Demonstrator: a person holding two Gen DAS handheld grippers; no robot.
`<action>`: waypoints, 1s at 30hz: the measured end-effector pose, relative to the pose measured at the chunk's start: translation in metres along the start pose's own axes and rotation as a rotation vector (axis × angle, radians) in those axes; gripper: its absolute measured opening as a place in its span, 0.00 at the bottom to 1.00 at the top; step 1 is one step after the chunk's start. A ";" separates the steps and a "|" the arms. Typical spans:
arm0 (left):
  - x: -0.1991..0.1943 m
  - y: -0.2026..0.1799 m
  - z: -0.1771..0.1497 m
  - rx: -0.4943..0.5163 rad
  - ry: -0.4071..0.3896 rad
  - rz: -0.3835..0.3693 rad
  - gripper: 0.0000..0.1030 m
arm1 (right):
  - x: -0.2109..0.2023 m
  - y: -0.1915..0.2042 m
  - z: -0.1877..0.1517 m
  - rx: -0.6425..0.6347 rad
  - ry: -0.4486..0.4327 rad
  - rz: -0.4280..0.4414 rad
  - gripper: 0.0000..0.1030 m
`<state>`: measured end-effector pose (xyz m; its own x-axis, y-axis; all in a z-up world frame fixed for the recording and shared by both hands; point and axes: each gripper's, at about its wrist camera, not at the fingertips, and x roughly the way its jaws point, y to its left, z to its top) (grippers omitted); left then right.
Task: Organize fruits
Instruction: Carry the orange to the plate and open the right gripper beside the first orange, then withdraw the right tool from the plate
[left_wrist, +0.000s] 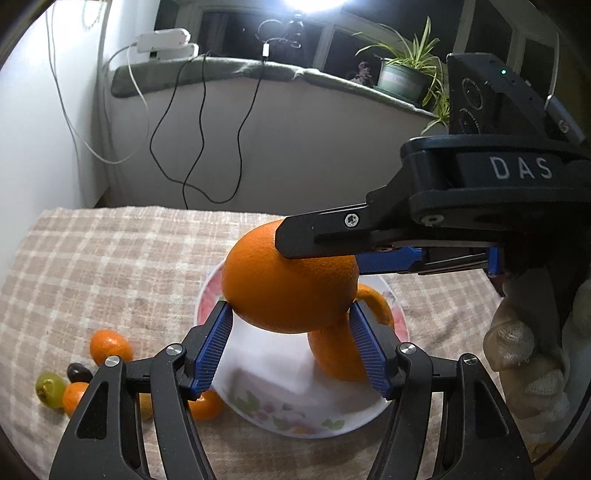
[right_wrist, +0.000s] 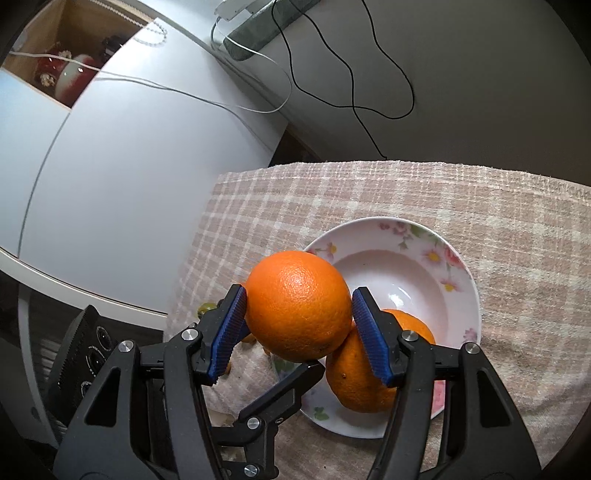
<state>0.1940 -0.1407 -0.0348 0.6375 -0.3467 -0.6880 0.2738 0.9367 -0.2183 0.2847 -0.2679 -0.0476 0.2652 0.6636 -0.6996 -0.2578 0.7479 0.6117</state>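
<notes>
While both tools (left_wrist: 291, 325) (right_wrist: 299, 325) pinch one orange (left_wrist: 288, 284) together, it hangs above the bowl's (right_wrist: 465, 280) nine o'clock rim, seemingly mid-handover.

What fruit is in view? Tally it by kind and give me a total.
Big oranges: 3 (one held, two on the plate:)
Small oranges: 3
Green grape: 1
Dark grape: 1
Yellowish fruit, half hidden: 1
Total: 9
</notes>
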 end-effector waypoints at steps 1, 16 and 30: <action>0.000 0.001 -0.001 -0.004 0.005 -0.001 0.64 | 0.001 0.002 0.000 -0.002 0.003 -0.011 0.61; -0.014 -0.007 -0.002 0.017 -0.019 -0.006 0.65 | -0.026 -0.001 -0.005 -0.001 -0.048 -0.027 0.57; -0.059 0.024 -0.021 -0.013 -0.064 0.020 0.65 | -0.035 0.032 -0.031 -0.132 -0.121 -0.120 0.63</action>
<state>0.1473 -0.0968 -0.0140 0.6874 -0.3298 -0.6471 0.2511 0.9439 -0.2143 0.2388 -0.2679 -0.0148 0.4088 0.5729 -0.7104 -0.3348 0.8183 0.4673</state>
